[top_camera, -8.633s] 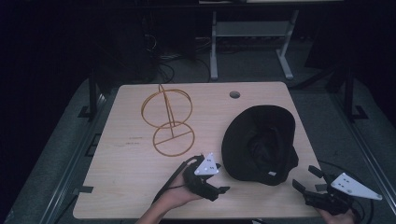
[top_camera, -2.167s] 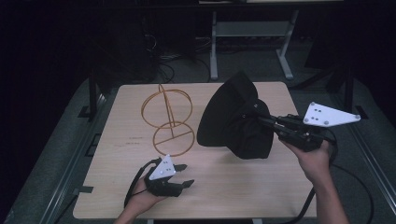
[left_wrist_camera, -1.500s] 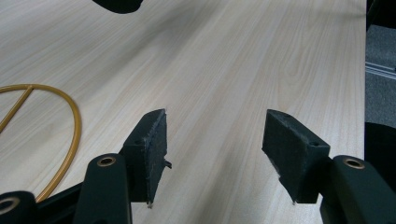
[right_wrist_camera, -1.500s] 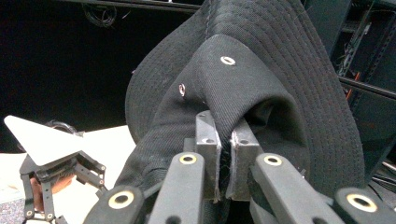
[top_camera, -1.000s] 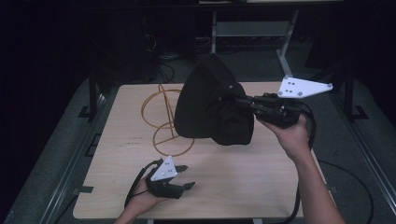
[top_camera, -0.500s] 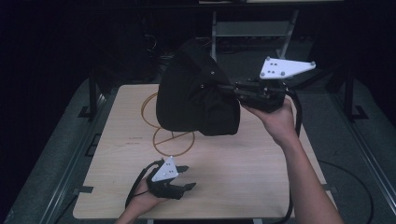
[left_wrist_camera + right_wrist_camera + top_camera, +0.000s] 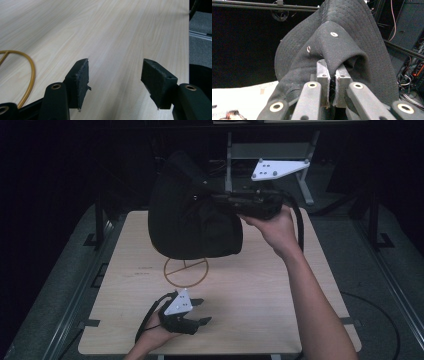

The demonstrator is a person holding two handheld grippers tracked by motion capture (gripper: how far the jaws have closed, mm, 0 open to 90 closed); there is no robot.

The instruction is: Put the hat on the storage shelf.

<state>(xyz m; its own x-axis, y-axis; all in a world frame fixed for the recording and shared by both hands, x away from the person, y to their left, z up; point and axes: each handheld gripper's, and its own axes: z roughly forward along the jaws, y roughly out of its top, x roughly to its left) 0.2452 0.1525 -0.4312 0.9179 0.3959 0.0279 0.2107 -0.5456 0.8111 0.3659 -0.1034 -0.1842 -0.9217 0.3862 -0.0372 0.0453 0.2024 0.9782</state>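
A black bucket hat [image 7: 192, 217] hangs in the air above the far half of the table, over a gold wire stand whose base ring [image 7: 185, 271] shows below the brim. My right gripper [image 7: 202, 202] is shut on the hat's fabric and holds it level, pointing left. In the right gripper view the pads pinch a fold of the hat [image 7: 347, 42], my right gripper [image 7: 331, 83] closed tight on it. My left gripper [image 7: 202, 312] rests low near the table's front edge, open with nothing between its fingers [image 7: 80, 80]; my left gripper [image 7: 115, 85] faces bare wood.
The light wooden table [image 7: 280, 285] has free room on its right half. A curve of the gold wire ring [image 7: 30, 75] lies left of the left jaws. A metal frame [image 7: 270, 155] stands on the floor beyond the table's far edge.
The right hand has lifted the hat from the table's right side, carried it up and leftward, and now holds it above the wire stand, hiding the stand's upper part. The left gripper has stayed put.
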